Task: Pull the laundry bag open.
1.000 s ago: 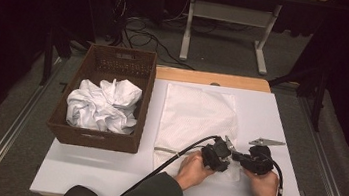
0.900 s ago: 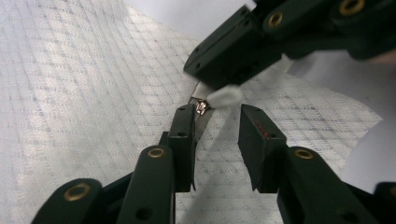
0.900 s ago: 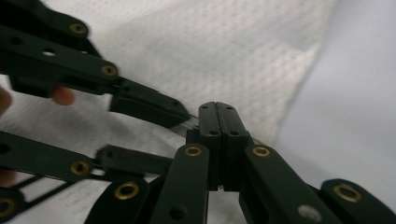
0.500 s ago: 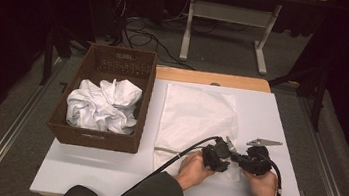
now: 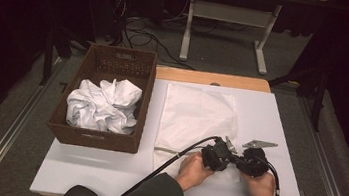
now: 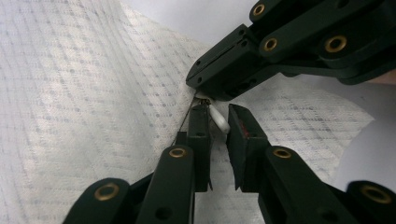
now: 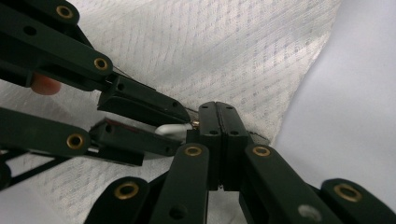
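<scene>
Left claw [image 6: 218, 122] drawn narrower around a white zipper pull [image 6: 218, 119] since the earlier frame, not yet pinching it, right claw [image 7: 218, 122] pressed together on the zipper end, white mesh bag [image 5: 195, 118] flat on the surface just right of the wicker basket [image 5: 107, 140]

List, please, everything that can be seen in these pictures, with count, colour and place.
White mesh bag: one, white, flat on the table's middle, near edge at the grippers.
Zipper pull: one, white, at the bag's near edge, between the left gripper's jaws.
Basket: one, brown wicker, on the table's left side.
Crumpled cloth: one heap, white, inside the basket.
Table: one, white top.
Left gripper: one, black, jaws just closing around the zipper pull, a gap remaining.
Right gripper: one, black, shut on the bag's edge beside the pull.
Hands: two, at the table's near edge, each holding a gripper.
</scene>
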`<move>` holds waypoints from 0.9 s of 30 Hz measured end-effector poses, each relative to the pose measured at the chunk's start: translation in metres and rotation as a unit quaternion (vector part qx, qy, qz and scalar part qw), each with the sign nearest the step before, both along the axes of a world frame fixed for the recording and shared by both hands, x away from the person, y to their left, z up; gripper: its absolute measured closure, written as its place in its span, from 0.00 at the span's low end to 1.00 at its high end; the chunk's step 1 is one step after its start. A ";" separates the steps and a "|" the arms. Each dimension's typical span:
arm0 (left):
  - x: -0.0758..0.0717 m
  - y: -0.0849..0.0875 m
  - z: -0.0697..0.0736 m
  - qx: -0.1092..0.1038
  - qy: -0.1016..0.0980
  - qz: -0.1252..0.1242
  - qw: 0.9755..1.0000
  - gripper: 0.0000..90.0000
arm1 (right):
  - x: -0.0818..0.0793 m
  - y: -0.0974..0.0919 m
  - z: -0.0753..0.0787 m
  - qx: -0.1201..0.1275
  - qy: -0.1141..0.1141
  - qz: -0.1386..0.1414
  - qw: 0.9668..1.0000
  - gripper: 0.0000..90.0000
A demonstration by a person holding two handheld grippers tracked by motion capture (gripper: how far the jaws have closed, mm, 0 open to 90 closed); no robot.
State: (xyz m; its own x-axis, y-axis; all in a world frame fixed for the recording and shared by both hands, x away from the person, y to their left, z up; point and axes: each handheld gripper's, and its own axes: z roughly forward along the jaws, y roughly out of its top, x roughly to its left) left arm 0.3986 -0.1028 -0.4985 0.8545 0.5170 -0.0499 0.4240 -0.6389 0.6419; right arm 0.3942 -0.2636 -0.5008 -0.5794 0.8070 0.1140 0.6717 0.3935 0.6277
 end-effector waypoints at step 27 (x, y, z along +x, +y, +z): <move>0.002 0.016 0.003 -0.013 0.030 0.005 0.999 0.96 | -0.006 0.001 -0.004 0.004 -0.015 -0.018 1.000 1.00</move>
State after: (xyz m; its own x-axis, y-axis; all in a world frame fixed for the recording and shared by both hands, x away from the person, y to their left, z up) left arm 0.4008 -0.0867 -0.4958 0.8442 0.5236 -0.1147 0.4691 -0.6182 0.6306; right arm 0.3882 -0.2622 -0.5053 -0.5529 0.8268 0.1035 0.6664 0.3642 0.6506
